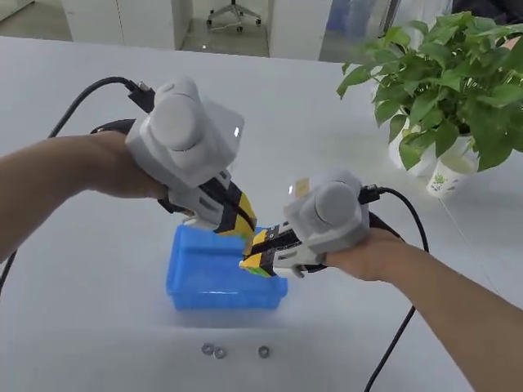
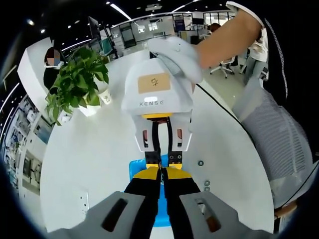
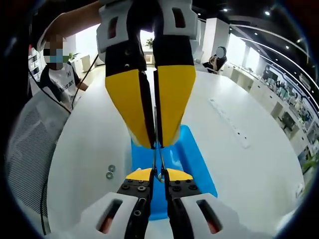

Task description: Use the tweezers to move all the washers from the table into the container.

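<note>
Three small silver washers (image 1: 219,353) lie on the white counter (image 1: 98,327), on the near side of the blue plastic container (image 1: 196,282) and apart from it. Both claws meet tip to tip above the container. Left claw (image 1: 243,222): pads pressed to a slit on the thin metal tweezers (image 3: 158,162). Right claw (image 1: 255,263): pinched on the same tweezers. Too small to tell if the tips carry a washer. Step judged: settling the tweezer grip. Next move calls for one claw to let go and the other to lower the tips onto the nearest washer.
</note>
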Demonstrator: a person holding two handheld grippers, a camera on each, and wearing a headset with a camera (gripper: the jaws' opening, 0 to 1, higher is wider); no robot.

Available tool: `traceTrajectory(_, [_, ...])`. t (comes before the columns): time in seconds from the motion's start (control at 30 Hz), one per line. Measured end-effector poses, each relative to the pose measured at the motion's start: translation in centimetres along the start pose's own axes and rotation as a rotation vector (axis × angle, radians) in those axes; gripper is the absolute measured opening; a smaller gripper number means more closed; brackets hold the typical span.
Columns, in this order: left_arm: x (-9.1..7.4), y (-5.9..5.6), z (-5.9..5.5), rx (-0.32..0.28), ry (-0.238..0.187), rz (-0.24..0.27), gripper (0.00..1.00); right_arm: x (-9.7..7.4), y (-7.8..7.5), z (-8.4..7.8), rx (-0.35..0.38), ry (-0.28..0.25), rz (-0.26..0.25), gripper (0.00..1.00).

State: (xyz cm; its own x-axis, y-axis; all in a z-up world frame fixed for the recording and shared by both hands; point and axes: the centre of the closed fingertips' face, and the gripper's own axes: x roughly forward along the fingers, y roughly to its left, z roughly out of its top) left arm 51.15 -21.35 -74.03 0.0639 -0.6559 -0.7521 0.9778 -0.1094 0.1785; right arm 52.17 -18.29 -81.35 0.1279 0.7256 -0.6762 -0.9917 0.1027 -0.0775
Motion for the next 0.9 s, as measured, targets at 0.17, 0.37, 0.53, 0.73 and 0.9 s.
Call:
traceTrajectory(0.17, [0.8,0.4,-0.9,-0.01,0.006,0.001,0.06,0.9,-0.4,-0.8,-0.001,0.006,0.014,0.11])
traceTrajectory(0.37, [1.9,0.7,-1.9,-0.034,0.001,0.001,0.06,1.7,-0.7,-1.8,0.002,0.018,0.029,0.11])
traceTrajectory(0.53, [2.7,0.6,-2.5,-0.044,0.005,-0.007,0.06,2.4,-0.6,-2.7,0.003,0.036,0.047,0.11])
traceTrajectory(0.73, [3.3,0.6,-3.1,-0.054,0.009,-0.013,0.06,3.0,-0.6,-3.3,0.004,0.052,0.061,0.11])
traceTrajectory(0.9, [3.6,0.5,-3.4,-0.06,0.012,-0.018,0.06,3.4,-0.5,-3.7,0.004,0.067,0.075,0.11])
